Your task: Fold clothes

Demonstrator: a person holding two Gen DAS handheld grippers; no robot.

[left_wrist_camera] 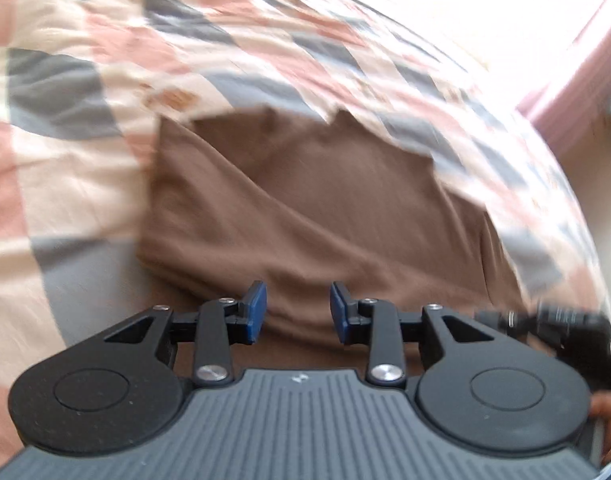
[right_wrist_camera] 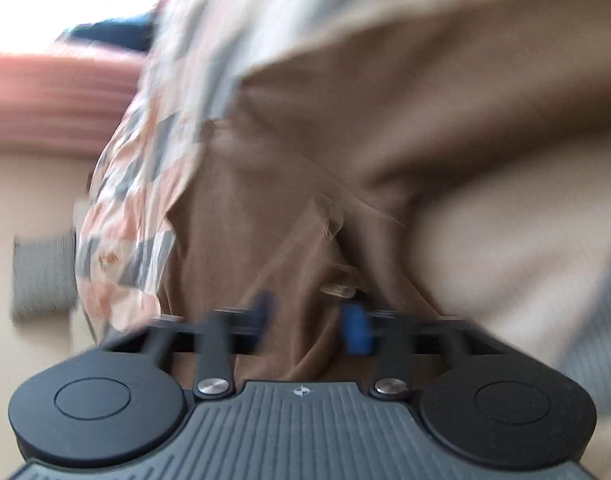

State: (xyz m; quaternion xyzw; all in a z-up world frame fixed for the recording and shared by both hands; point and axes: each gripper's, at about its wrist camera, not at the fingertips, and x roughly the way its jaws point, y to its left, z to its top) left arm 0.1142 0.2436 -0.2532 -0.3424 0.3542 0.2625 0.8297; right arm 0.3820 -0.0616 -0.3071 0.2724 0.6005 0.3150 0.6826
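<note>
Brown garment (left_wrist_camera: 305, 208) lies on the checked bedspread (left_wrist_camera: 85, 92), folded into a rough rectangle with soft diagonal creases across its top layer. We take the garment as our landmark. At its near edge sits our left gripper (left_wrist_camera: 298, 312), its blue pads (left_wrist_camera: 256, 310) spread with a clear gap between them and only brown cloth showing in that gap; the pads pinch nothing. Beyond the garment's far edge the bedspread runs on in pink, grey and cream squares, and past its right side we see a pink curtain (left_wrist_camera: 593, 52) in strong light. Just right of the garment's near corner a black, blurred piece of the other tool (left_wrist_camera: 553, 320) enters the left wrist view, with part of a hand (left_wrist_camera: 609, 412) below it.

In the right wrist view the picture is smeared. Our right gripper (right_wrist_camera: 311, 320) sits over the same garment (right_wrist_camera: 345, 128), which here shows deep folds. Its pads (right_wrist_camera: 357, 326) stand apart, with a ridge of brown cloth between them; we cannot tell whether they touch it. Left of the garment the bedspread (right_wrist_camera: 145, 184) falls away, and a grey ribbed object (right_wrist_camera: 43, 276) lies further left.
</note>
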